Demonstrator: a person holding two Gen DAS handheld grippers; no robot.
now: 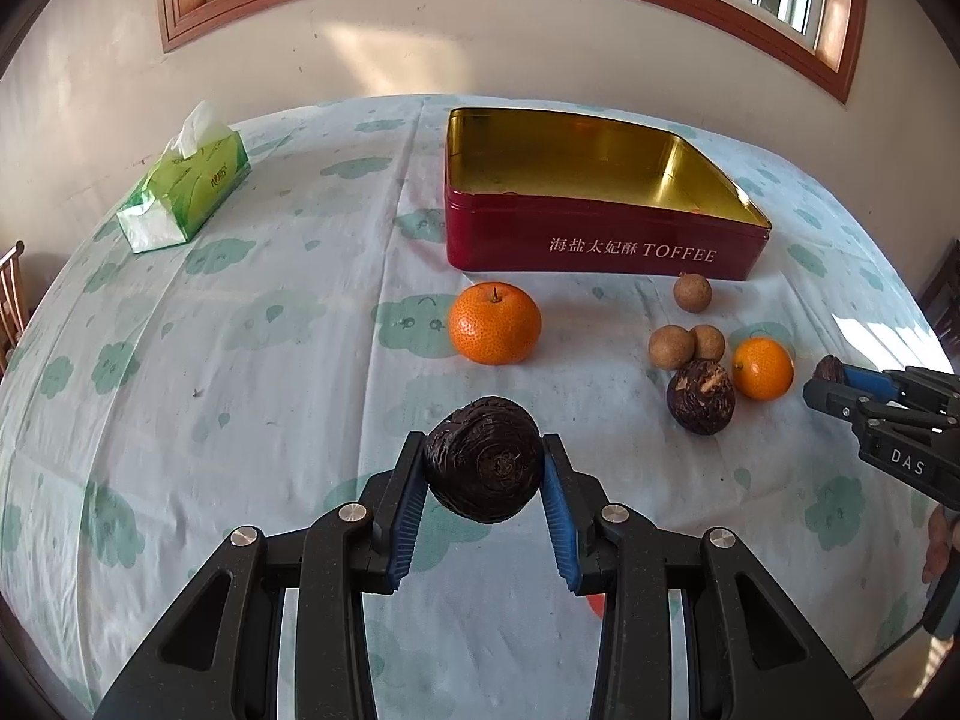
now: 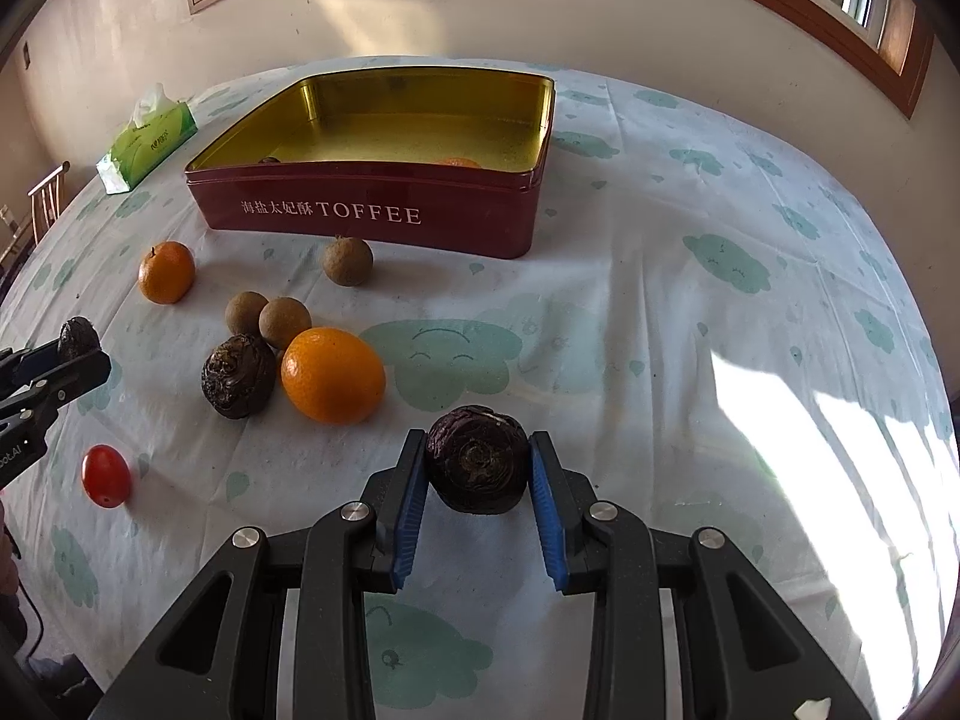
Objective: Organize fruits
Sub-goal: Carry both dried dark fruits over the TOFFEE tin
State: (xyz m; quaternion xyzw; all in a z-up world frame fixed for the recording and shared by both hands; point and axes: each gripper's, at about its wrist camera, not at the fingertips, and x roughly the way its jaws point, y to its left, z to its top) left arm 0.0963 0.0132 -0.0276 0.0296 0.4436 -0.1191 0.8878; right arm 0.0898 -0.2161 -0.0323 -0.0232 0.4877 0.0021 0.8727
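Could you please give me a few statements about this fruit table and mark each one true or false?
1. The left gripper is shut on a dark brown ridged water chestnut. True.
2. The right gripper is open and holds nothing. False: it is shut on a second dark water chestnut.
3. The red rectangular TOFFEE tin has its lid on. False: it is open, showing a gold interior.
4. A small red cherry tomato lies on the cloud-print tablecloth. True.
5. The green tissue pack sits inside the tin. False: it lies on the cloth, apart from the tin.
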